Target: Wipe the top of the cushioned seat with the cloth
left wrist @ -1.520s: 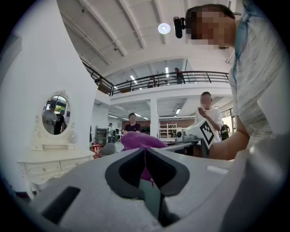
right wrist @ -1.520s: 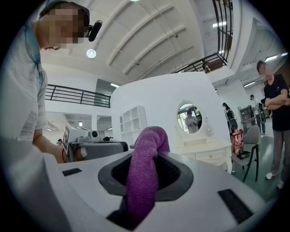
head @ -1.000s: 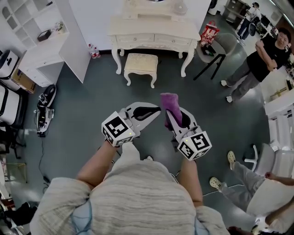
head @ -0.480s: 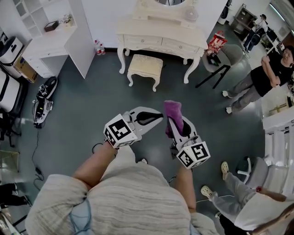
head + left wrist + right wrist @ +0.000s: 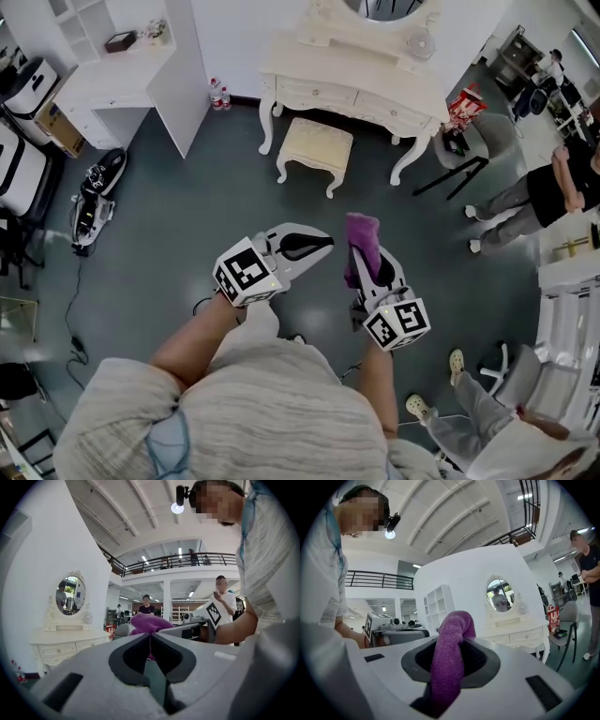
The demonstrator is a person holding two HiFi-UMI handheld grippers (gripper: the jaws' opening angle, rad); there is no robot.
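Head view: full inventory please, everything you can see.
cushioned seat: 1, cream, floor in front of dressing table
dressing table: 1, cream, far wall
shelf desk: 1, white, far left
red bag: 1, right of dressing table
chair: 1, grey, beside red bag
bystanders: at least 2, right edge
cloth: 1, purple, in right gripper
left gripper: 1, white, jaws shut, empty
right gripper: 1, white, jaws shut on cloth

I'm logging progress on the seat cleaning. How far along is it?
Done: the cloth is clamped in the right gripper. In hand: both grippers are held up, far from the stool by the dresser; the left gripper is shut, empty. Left: reaching the stool and wiping its top.
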